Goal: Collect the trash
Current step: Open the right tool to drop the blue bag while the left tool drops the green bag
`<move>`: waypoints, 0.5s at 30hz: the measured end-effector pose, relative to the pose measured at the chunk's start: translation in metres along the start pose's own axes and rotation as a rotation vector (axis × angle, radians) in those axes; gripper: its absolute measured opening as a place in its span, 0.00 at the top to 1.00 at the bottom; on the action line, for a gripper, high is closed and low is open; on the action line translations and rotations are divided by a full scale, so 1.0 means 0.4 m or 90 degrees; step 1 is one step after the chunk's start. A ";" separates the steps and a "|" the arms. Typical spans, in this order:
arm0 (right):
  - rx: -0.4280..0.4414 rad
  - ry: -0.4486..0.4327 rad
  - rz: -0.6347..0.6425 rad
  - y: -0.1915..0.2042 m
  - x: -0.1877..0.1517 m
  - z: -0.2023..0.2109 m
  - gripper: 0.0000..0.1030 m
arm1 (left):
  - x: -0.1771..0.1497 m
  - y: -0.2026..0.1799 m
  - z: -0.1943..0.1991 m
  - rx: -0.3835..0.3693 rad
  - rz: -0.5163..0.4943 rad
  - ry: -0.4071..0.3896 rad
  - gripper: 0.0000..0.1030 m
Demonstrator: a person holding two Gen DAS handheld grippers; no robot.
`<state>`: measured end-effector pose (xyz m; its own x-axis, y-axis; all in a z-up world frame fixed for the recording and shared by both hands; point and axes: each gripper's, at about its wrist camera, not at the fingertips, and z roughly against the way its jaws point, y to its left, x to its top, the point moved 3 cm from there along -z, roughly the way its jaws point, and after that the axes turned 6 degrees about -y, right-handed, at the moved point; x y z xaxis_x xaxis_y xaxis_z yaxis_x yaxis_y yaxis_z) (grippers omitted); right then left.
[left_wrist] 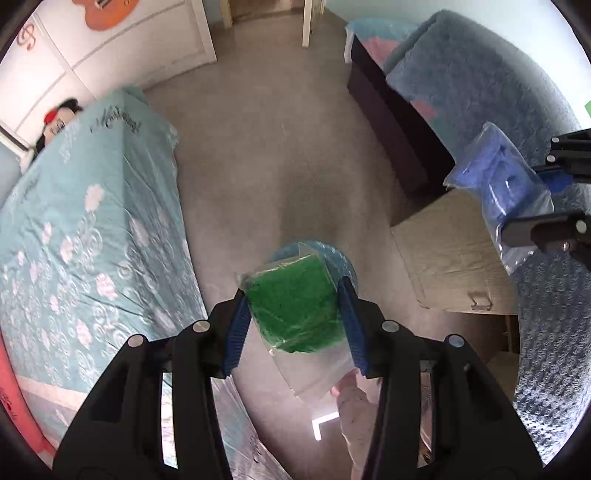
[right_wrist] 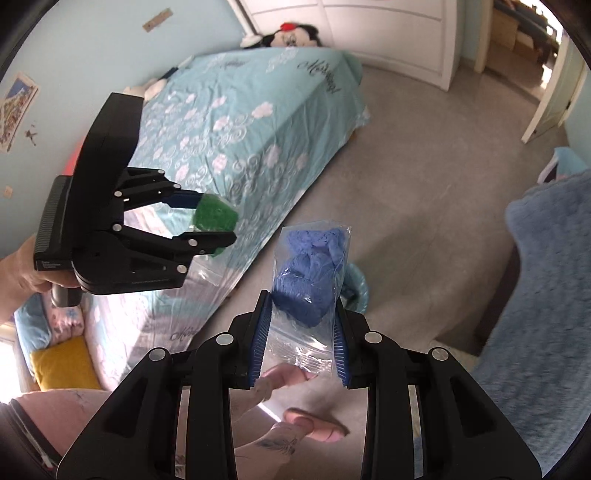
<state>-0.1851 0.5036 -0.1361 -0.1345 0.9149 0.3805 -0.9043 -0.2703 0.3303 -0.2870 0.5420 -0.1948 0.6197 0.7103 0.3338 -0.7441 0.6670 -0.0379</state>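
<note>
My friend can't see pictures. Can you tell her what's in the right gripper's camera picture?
The right gripper pinches a clear bag of blue stuff above a grey floor. To its left, the left gripper holds a bag of green stuff beside a bed with a turquoise cover.

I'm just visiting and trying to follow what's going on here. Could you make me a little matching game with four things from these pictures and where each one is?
Things:
1. green bag
2. blue bag
3. plush toy
4. cardboard box

Places:
A. on the floor beside the dark bed frame
B. in the left tongs
C. at the far end of the turquoise bed
D. in the right tongs

Pairs: 1-B, 2-D, 3-C, 4-A
</note>
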 end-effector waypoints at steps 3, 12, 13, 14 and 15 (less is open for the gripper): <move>0.010 0.015 -0.004 0.007 -0.011 -0.041 0.69 | -0.015 0.002 -0.034 -0.008 0.004 0.014 0.58; 0.030 0.049 -0.019 0.010 -0.032 -0.128 0.69 | -0.051 0.013 -0.115 -0.032 0.008 0.050 0.58; 0.033 0.053 -0.020 0.010 -0.033 -0.138 0.69 | -0.054 0.015 -0.125 -0.034 0.011 0.054 0.58; 0.033 0.057 -0.019 0.009 -0.036 -0.147 0.69 | -0.057 0.016 -0.133 -0.037 0.014 0.056 0.58; 0.031 0.060 -0.018 0.010 -0.035 -0.157 0.69 | -0.058 0.017 -0.140 -0.039 0.016 0.060 0.58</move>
<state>-0.2121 0.5084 -0.1943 -0.1495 0.9457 0.2884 -0.8877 -0.2569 0.3822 -0.2925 0.5427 -0.2555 0.6242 0.7428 0.2423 -0.7445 0.6595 -0.1037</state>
